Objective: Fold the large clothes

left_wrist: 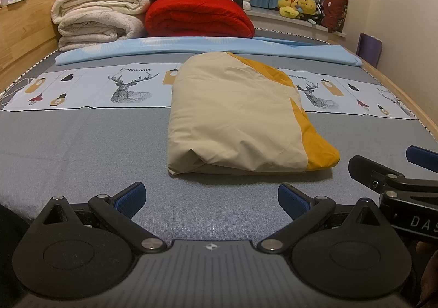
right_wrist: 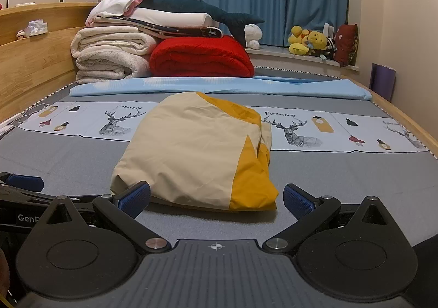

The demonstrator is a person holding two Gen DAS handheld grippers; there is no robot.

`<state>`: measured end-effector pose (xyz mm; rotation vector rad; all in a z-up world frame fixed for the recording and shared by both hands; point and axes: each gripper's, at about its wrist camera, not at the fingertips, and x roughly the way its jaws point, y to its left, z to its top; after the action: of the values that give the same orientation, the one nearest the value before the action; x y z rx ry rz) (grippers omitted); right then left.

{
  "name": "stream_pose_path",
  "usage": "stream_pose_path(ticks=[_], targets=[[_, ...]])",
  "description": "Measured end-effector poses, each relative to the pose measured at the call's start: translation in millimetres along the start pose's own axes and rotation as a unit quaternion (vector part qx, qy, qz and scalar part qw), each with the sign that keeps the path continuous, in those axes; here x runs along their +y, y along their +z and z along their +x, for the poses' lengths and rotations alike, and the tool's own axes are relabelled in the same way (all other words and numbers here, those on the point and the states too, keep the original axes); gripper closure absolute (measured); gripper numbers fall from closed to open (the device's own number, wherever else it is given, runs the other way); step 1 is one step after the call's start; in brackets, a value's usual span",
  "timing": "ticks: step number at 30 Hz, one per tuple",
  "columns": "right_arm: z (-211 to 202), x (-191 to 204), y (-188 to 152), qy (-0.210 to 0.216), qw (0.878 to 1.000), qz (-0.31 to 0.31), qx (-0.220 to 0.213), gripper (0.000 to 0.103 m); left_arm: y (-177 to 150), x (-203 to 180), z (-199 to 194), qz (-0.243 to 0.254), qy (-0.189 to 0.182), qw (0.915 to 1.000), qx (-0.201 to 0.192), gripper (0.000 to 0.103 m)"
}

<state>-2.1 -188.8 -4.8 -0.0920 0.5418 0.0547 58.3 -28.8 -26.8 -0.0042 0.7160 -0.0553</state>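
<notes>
The folded beige-and-mustard garment (left_wrist: 241, 113) is seen on the grey bedsheet (left_wrist: 82, 144) just ahead of the left gripper (left_wrist: 212, 202) and right gripper (right_wrist: 216, 198); both are spread wide, nothing gripped

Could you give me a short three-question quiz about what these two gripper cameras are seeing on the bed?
1. True or false: the left gripper is clamped on the folded garment.
2. Which colour is the rolled blanket beside the white blankets? A. green B. red C. black
3. Fill in: the animal printed on the pale strip of the bed sheet is a ____.

Key
1. False. Both the left and the right gripper are open and hold nothing; the garment lies on the bed just ahead of them.
2. B, red.
3. Deer.
</notes>
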Motion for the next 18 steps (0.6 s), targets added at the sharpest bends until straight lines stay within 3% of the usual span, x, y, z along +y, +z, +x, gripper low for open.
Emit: stream_pose_path(ticks=[18], targets=[[0.5,1.1,-1.3,0.000,1.000,0.001,0.002,0.001,0.1,-1.1,-0.1,0.000,0.000,1.0000,0.000,0.001]])
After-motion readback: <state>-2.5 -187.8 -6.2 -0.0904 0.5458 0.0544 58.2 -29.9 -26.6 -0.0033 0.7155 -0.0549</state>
